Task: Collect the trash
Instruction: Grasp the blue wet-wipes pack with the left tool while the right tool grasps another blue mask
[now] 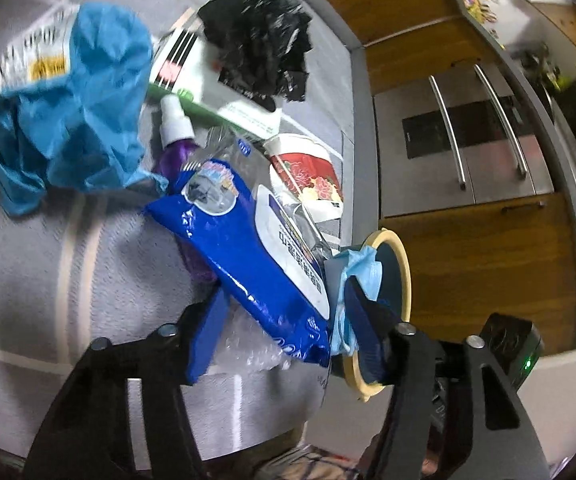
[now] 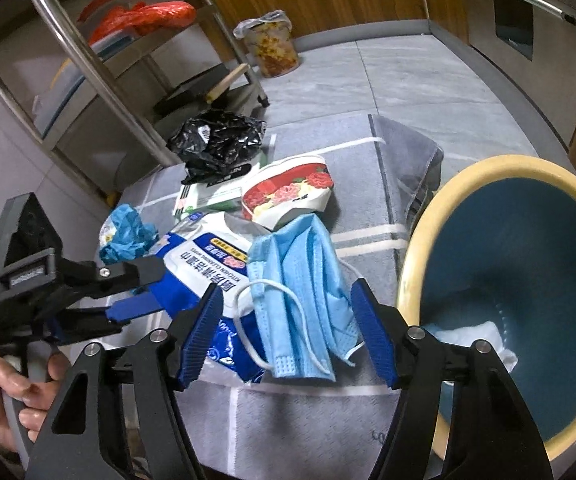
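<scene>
Trash lies heaped mid-mat on the floor; the right claw, spread, straddles the mask beside the bin, so next it must pinch and lift, while the left claw also gapes.

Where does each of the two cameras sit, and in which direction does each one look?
Left wrist: sits on the left gripper, looking along its open fingers across the grey mat at the wipes pack and blue glove; only its own fingers show.
Right wrist: sits on the right gripper, open around the face mask, facing the cabinets; the left gripper and a hand show.
Shared: wipes pack, face mask, glove, black bag, teal bin.
</scene>
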{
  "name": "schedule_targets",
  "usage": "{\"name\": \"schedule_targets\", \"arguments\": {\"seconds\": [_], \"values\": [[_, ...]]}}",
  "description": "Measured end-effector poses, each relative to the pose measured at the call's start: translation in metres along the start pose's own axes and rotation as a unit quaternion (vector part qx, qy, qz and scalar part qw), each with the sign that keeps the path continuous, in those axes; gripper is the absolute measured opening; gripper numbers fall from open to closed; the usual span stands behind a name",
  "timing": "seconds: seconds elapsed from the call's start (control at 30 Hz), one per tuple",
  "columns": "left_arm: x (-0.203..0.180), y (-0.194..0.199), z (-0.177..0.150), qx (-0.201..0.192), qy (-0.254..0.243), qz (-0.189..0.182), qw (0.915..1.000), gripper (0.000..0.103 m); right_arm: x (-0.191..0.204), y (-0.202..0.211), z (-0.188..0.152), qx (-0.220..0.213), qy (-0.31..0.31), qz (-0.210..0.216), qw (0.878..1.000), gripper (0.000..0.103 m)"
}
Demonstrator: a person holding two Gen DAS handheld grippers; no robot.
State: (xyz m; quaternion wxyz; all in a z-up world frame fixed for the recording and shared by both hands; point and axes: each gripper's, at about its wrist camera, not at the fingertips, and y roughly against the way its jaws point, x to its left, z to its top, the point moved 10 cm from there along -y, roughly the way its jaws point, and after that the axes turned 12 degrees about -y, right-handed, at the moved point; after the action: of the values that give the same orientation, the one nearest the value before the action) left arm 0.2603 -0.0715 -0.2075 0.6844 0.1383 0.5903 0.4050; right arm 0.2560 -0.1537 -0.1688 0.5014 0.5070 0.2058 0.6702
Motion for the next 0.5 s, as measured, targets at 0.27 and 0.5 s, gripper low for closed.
{"name": "schedule_targets", "arguments": {"seconds": [0.27, 0.5], "values": [[-0.006, -0.023, -0.002, 0.010, 0.010, 0.003, 0.9999, 0.028, -0.006, -0.012, -0.007, 0.019, -0.004, -0.003, 1.000, 0.036], [-0.030, -0.012, 0.011, -0.015, -0.026, -0.013, 0.9995, 0.009, -0.006, -0.009, -0.011, 0.023, -0.008, 0.012, 1.000, 0.008]]}}
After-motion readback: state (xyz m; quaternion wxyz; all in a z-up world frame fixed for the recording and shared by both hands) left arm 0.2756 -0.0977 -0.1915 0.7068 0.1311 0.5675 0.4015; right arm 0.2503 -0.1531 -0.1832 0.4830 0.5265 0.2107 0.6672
